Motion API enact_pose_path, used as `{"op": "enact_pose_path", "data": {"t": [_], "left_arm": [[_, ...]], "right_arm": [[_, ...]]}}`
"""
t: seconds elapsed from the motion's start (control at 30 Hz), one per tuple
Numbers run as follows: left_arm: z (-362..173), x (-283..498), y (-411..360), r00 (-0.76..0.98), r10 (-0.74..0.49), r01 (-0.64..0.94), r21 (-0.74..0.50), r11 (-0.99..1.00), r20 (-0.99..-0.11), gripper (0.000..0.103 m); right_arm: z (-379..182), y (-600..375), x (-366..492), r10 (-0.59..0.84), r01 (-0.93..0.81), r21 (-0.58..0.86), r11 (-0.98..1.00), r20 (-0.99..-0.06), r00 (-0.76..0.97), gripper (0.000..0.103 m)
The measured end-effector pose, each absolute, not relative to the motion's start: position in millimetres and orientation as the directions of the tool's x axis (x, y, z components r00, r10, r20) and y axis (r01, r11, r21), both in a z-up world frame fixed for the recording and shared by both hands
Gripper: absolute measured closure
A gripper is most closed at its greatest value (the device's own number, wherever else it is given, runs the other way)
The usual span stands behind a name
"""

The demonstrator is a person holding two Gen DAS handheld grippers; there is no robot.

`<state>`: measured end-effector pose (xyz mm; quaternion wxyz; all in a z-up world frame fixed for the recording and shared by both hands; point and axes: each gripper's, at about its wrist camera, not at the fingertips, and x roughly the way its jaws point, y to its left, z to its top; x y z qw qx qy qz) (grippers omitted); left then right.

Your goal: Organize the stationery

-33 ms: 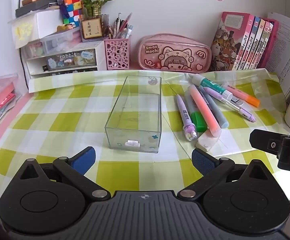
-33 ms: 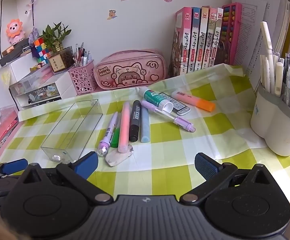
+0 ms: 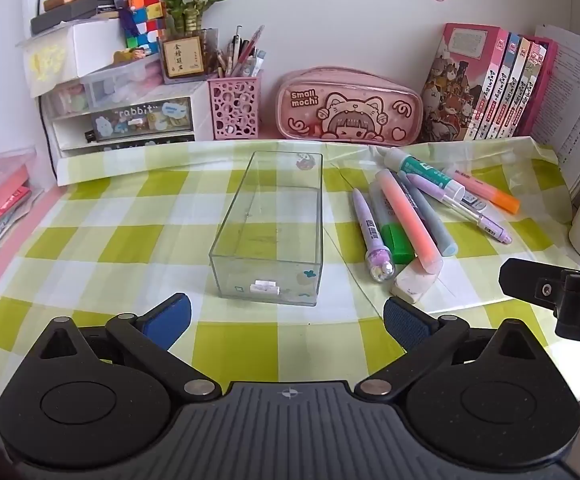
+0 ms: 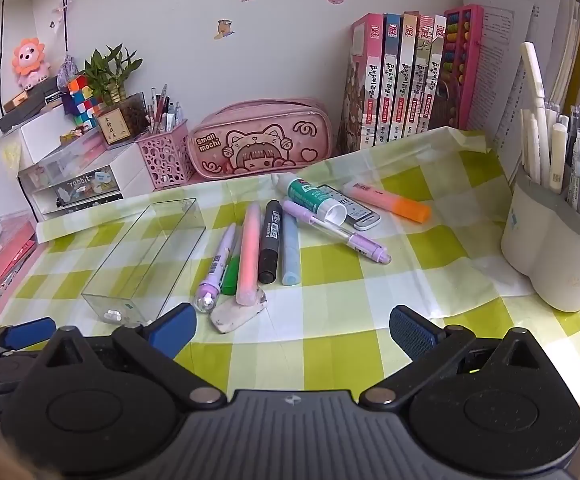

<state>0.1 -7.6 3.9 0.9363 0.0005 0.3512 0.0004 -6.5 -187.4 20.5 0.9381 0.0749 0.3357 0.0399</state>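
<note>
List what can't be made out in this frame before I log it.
- Black marker: clear in the right wrist view; in the left wrist view mostly hidden behind the pink highlighter.
- White eraser: the highlighter's tip overlaps its far edge in both views.
- Clear box: small white piece inside, too small to identify.
- Right gripper: in the left wrist view only a black part shows, cut off by the right edge.
- Grey pen holder: cut off by the right edge.

The pink pencil case (image 3: 349, 108) is showing "Small mochi". The drawer unit (image 3: 130, 120) is displaying "rabbit" on its front.
</note>
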Motion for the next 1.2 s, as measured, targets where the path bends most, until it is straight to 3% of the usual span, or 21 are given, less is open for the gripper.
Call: {"op": "enact_pose_path", "data": {"t": [1.2], "left_arm": [[0.5,0.1,-4.4,0.758,0.006,0.003,0.012,1.000,-0.653,0.005]], "right_arm": [[20.1,-186.0,-3.5,0.130,-0.035,0.160,0.987,-0.636,0.761,0.000]]}}
